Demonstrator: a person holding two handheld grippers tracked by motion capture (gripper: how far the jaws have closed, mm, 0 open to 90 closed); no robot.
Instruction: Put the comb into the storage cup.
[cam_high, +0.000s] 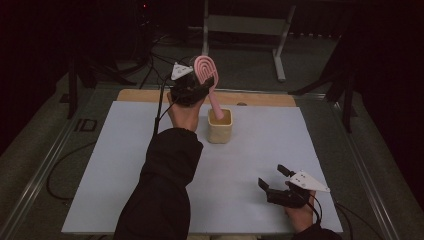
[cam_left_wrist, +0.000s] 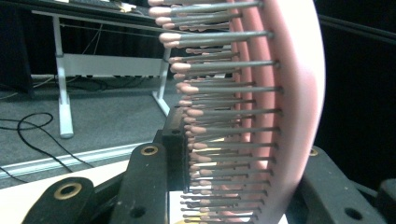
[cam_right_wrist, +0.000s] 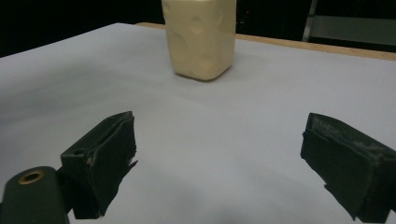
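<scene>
The left gripper has its jaws clenched across the head of a pink hairbrush: in the left gripper view one black jaw presses into the grey, pink-tipped bristles while the other backs the smooth pink rim, a hold on the wide head that probably keeps the brush from swivelling and leaves the slim handle free. From that grip the brush hangs handle-down, head well above the desk, and the handle's lower end dips inside the mouth of a cream square cup that stands upright near the far middle of the white surface. Leaning toward the hand, the brush looks to be either going into the cup or coming out of it; which one I cannot tell. The right gripper rests low at the near right corner, jaws released and holding nothing, well apart from the cup and pointed at it, seemingly parked out of the working arm's way.
</scene>
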